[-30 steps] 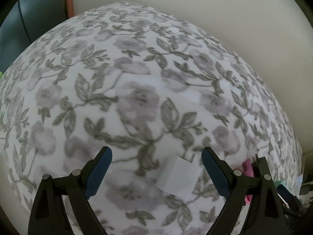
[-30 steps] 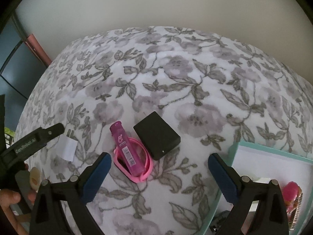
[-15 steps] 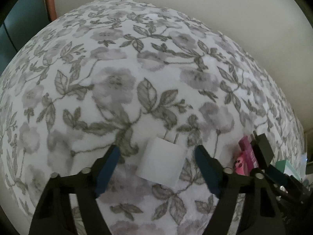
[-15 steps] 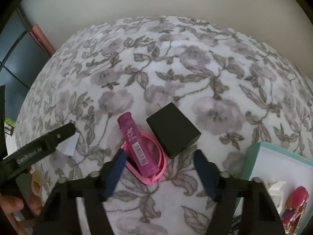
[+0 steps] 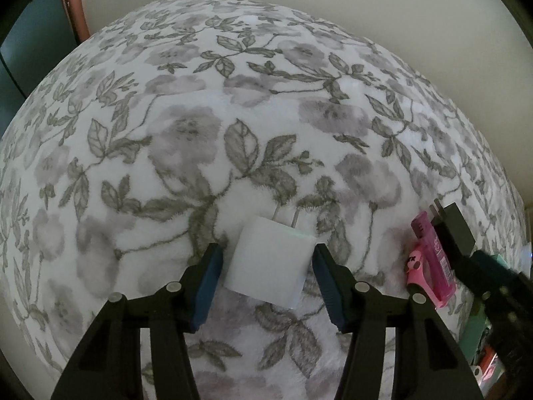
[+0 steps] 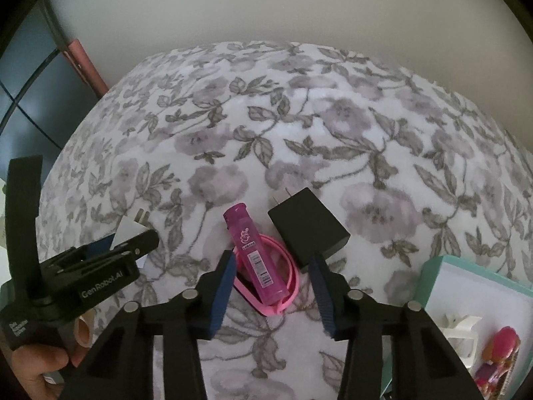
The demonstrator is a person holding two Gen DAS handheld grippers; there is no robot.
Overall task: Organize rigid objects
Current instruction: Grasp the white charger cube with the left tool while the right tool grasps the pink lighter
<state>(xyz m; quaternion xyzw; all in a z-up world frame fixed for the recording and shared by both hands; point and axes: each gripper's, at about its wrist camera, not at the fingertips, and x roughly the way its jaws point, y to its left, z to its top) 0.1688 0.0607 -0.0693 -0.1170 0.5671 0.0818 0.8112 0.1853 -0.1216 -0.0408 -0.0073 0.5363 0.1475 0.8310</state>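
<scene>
both grippers, left gripper (image 5: 266,266) and right gripper (image 6: 271,275), hover with jaws apart.

**Floral cover against a plain wall**

A soft, fuzzy floral cover (image 5: 233,133) printed with grey-mauve blossoms and olive-grey leaves on white fills most of both views; its far edge meets a plain off-white wall (image 6: 299,6). To the left of the cover, a salmon-pink upright strip (image 6: 88,66) stands at the wall's end, and beside that lies a dark blue-grey panel (image 6: 30,100) crossed by thin black lines. The light is dim and even, with a slightly brighter patch on the cover near its far edge. No floor is visible.
</scene>
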